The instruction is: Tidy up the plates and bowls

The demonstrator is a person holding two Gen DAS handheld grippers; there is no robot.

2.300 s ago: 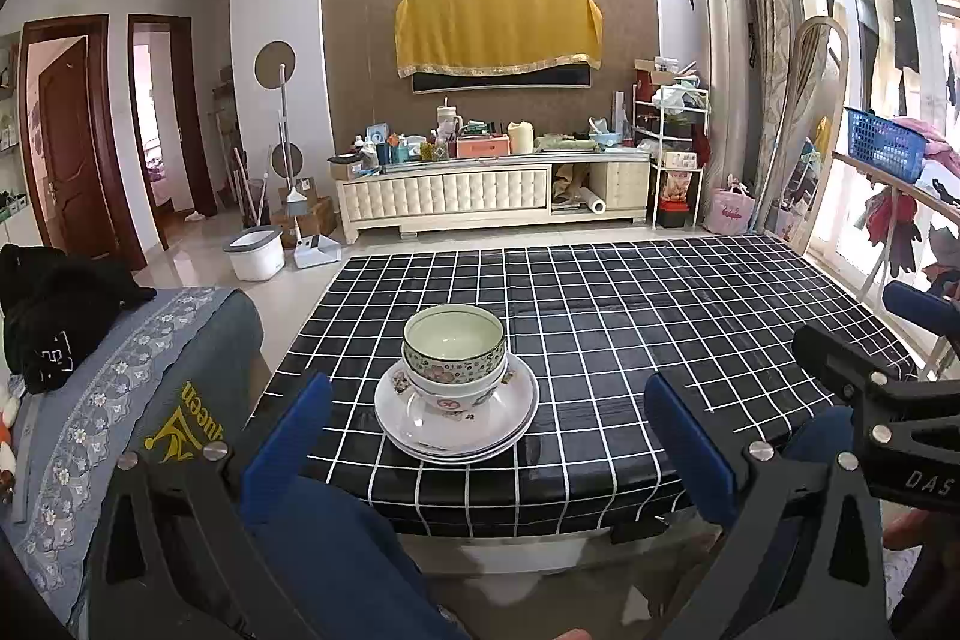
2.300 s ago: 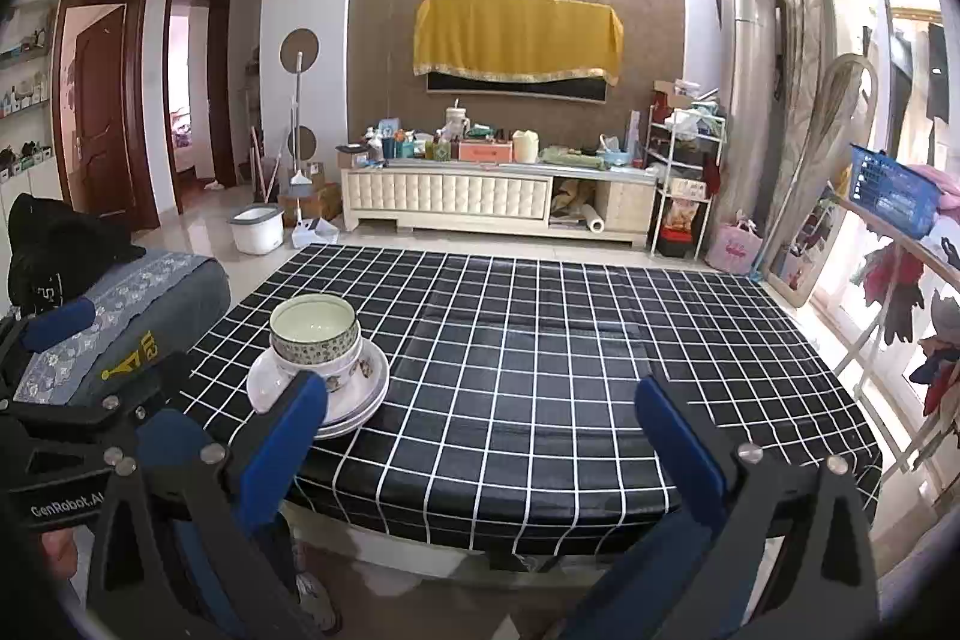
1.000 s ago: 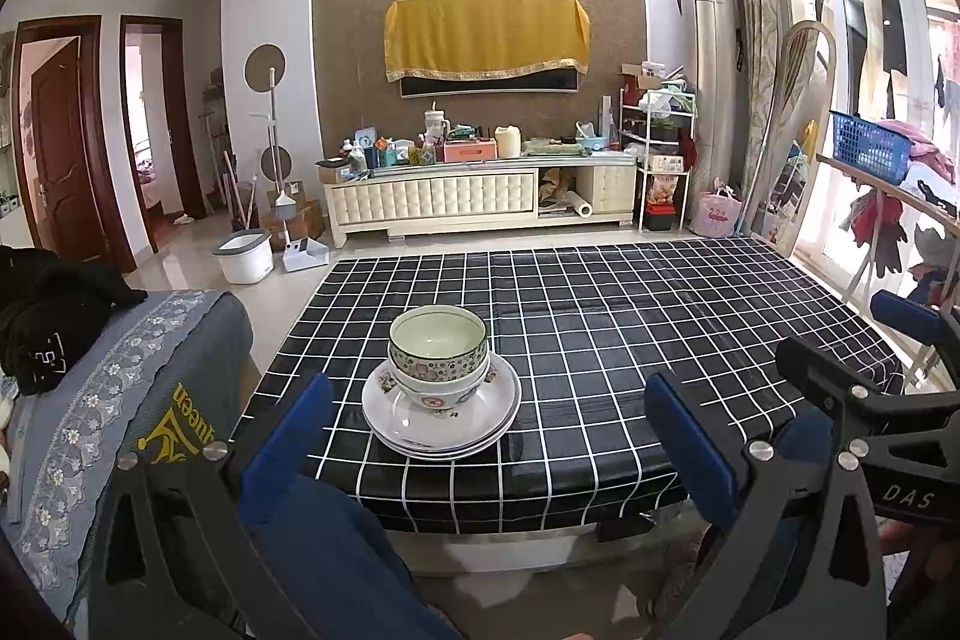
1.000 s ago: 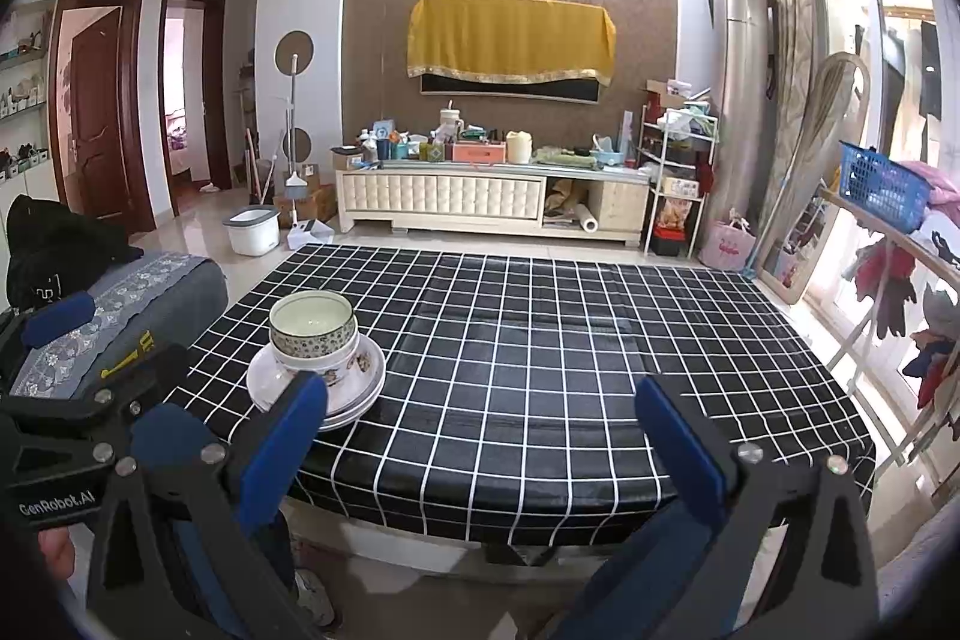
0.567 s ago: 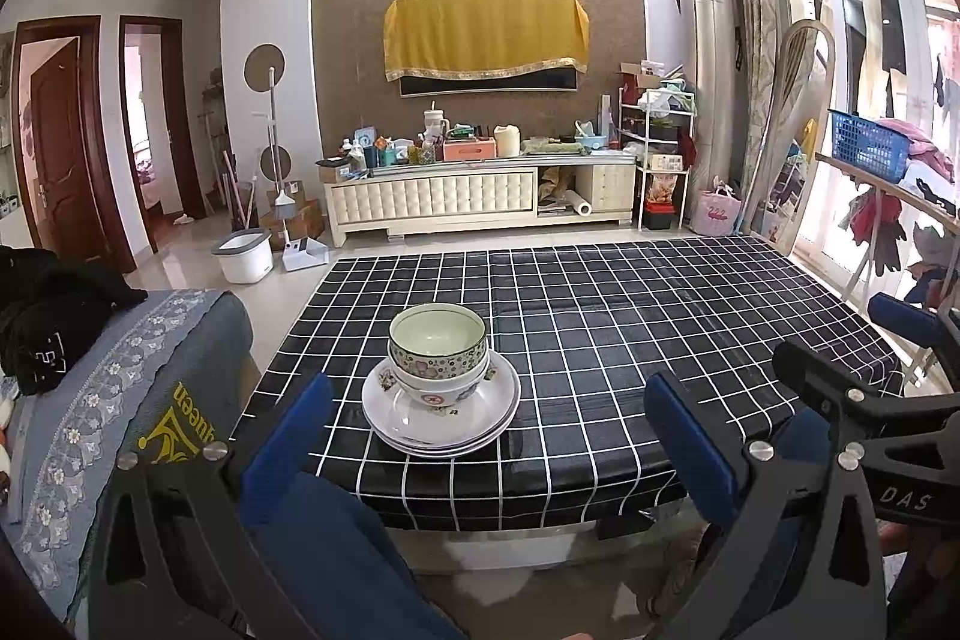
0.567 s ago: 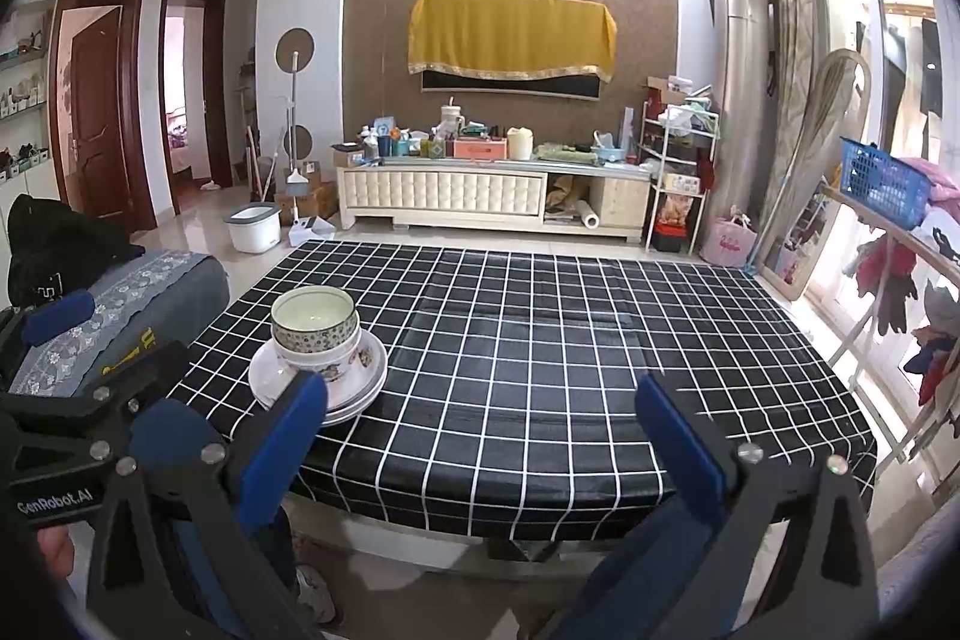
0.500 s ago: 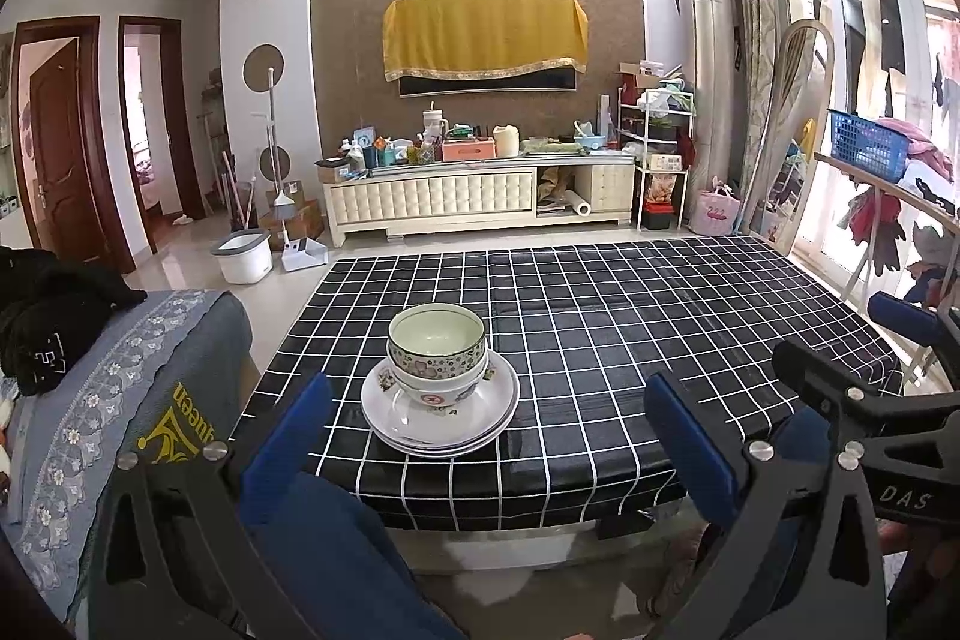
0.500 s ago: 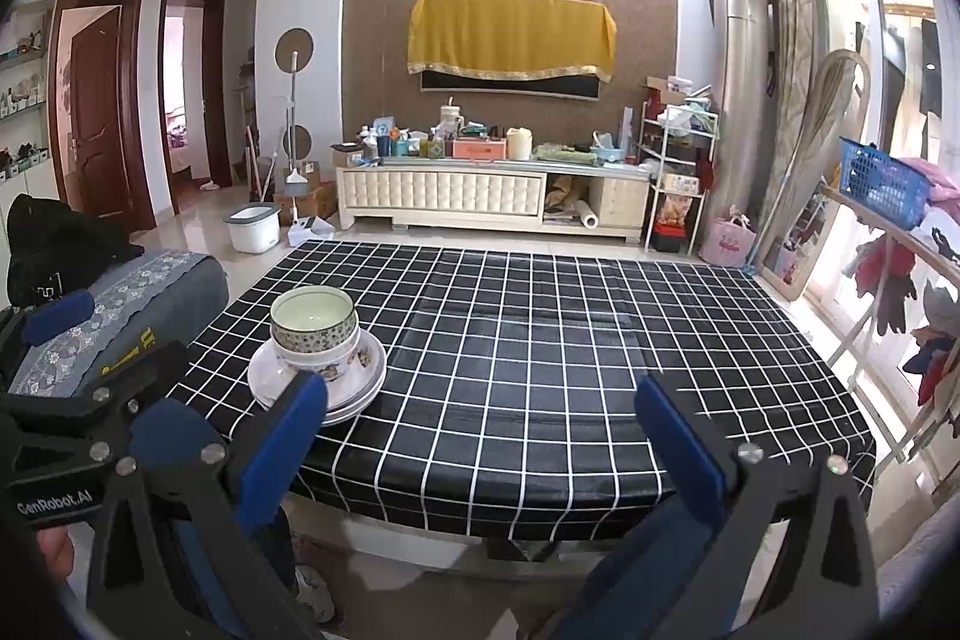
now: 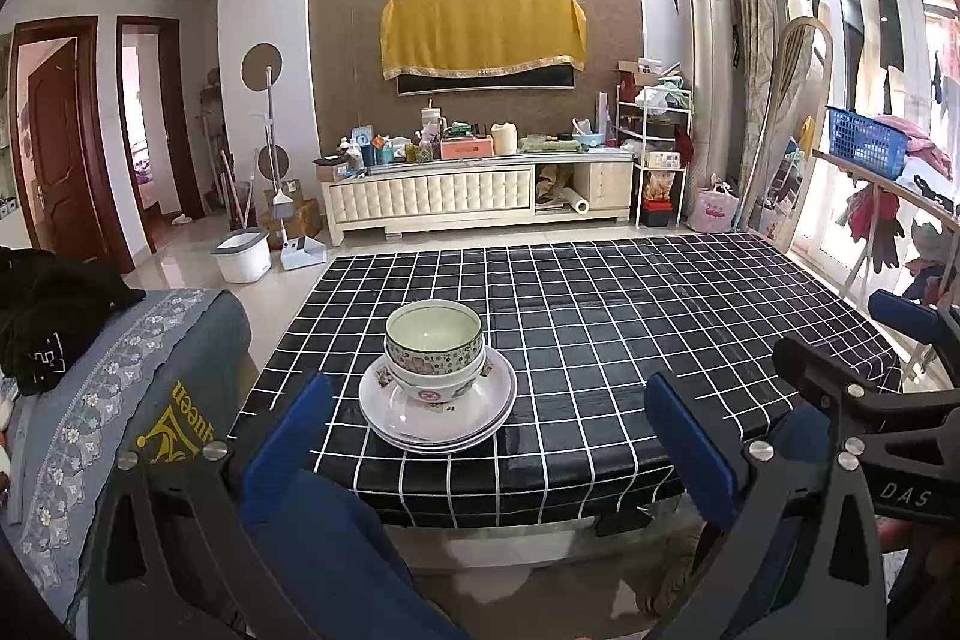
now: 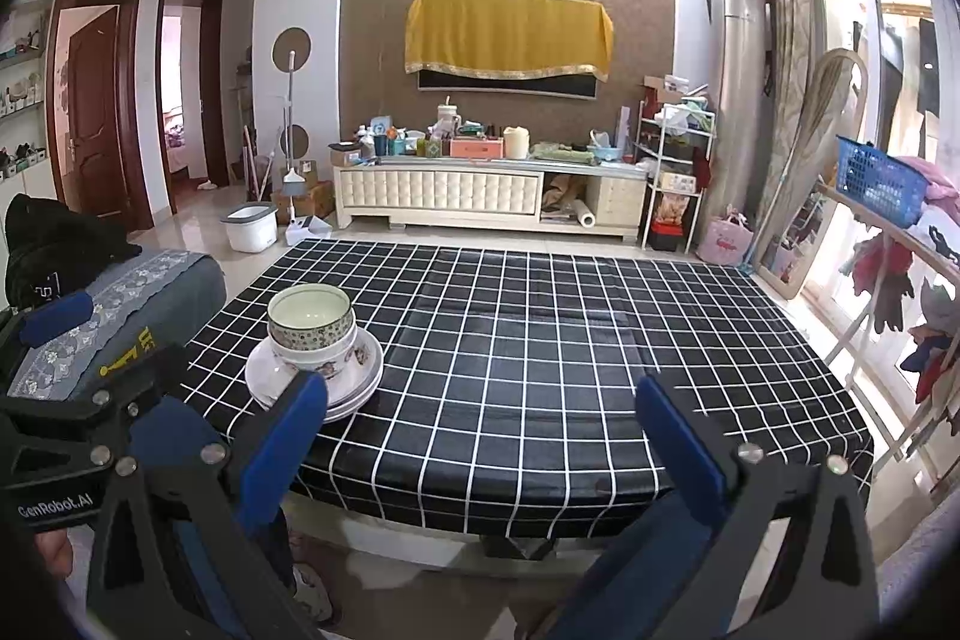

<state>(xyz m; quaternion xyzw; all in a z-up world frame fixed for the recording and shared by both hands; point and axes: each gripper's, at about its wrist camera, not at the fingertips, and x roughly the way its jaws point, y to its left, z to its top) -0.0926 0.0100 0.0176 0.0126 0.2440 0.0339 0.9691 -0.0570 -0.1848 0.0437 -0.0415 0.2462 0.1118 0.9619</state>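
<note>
Left tongs [image 9: 480,436]: spread wide, empty.
Right tongs [image 10: 480,430]: spread wide, empty.
Bowls [image 9: 433,347] on plates [image 9: 437,403]: straight ahead of the left tongs, off the right tongs' left finger; left nearer.

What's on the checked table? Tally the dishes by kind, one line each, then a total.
Bowls: 2, a green-patterned bowl nested in a white bowl.
Plates: at least 2, stacked under the bowls; rim edges are too close to count surely.
Total: at least 4 dishes.
</note>
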